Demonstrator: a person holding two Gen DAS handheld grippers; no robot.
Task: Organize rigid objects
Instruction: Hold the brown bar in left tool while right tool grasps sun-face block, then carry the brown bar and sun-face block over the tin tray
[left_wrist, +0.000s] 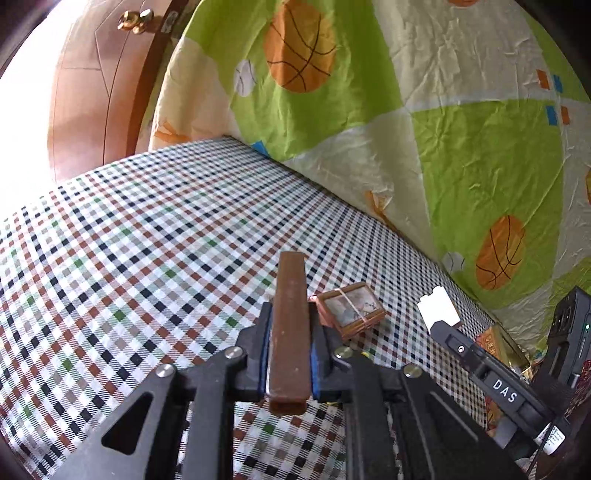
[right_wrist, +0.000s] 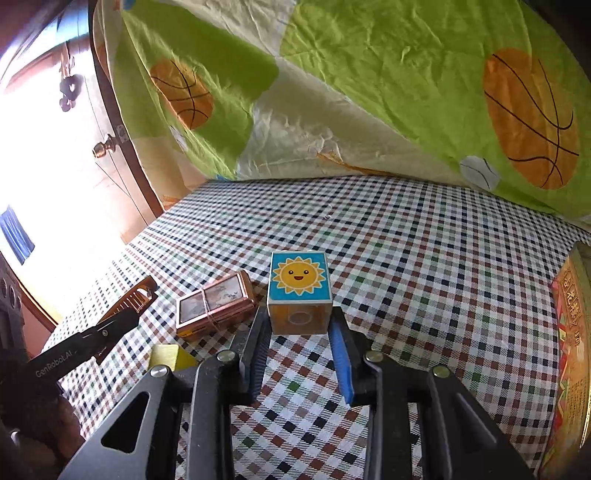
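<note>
**Both tongs loaded over the checked cloth**

My left gripper (left_wrist: 290, 354) is clenched on a brown bar (left_wrist: 290, 325), stiff and smooth, likely light; gripped near one end, it could pivot. My right gripper (right_wrist: 299, 328) pinches a sun-faced block (right_wrist: 299, 291) by its side walls: rigid, hard-edged, probably slick plastic, so I'd keep the pads square. Between them a framed tile box (right_wrist: 216, 304) lies on the checked tablecloth (right_wrist: 424, 258), with a yellow block (right_wrist: 168, 356) near it. Open room lies ahead; the basketball sheet (right_wrist: 369, 74) walls the far edge, and a printed tin (right_wrist: 569, 332) crowds my right.
</note>
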